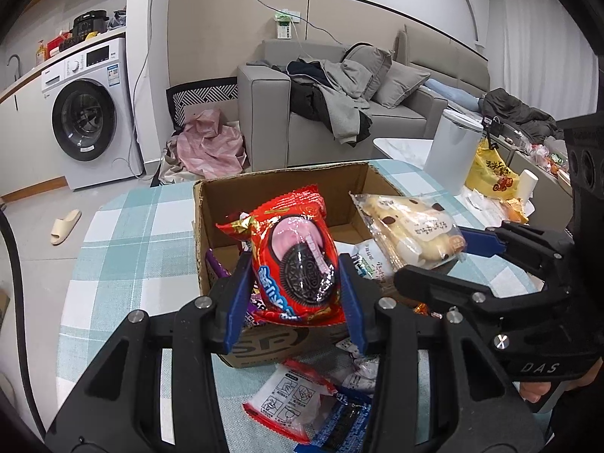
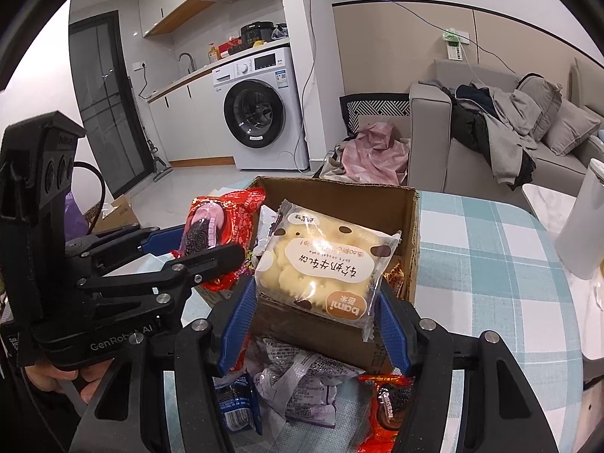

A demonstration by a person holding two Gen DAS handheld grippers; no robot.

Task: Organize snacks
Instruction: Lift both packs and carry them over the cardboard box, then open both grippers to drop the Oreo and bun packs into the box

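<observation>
Round table (image 1: 124, 234) under a teal-and-white check cloth, with an open cardboard box (image 1: 211, 204) sitting toward its near edge. Loose snack packets are lying on the cloth just in front of the box's near wall: a red-and-white sachet (image 1: 290, 396), a blue packet (image 1: 339, 422), a pale crinkled wrapper (image 2: 298, 381), a small red cookie pack (image 2: 389, 407). More wrappers are lying inside the box. A white cylindrical bin (image 1: 453, 151) and a yellow bag (image 1: 487, 173) are standing past the table's far right edge; sofa heaped with clothes beyond.

Left gripper (image 1: 294, 290) is pinching a red cookie packet (image 1: 294, 249) between its blue pads, over the box's near wall. The packet is standing roughly upright, long axis vertical, top seam leaning slightly left.

Right gripper (image 2: 313, 309) is clamping a clear-wrapped bag of pale yellow cakes (image 2: 321, 264) by its side edges, also above the box's near wall. The bag is lying nearly flat, its printed face up, its long axis running away from the hand toward the box's far wall.

Both packets are hanging side by side, close but apart.
</observation>
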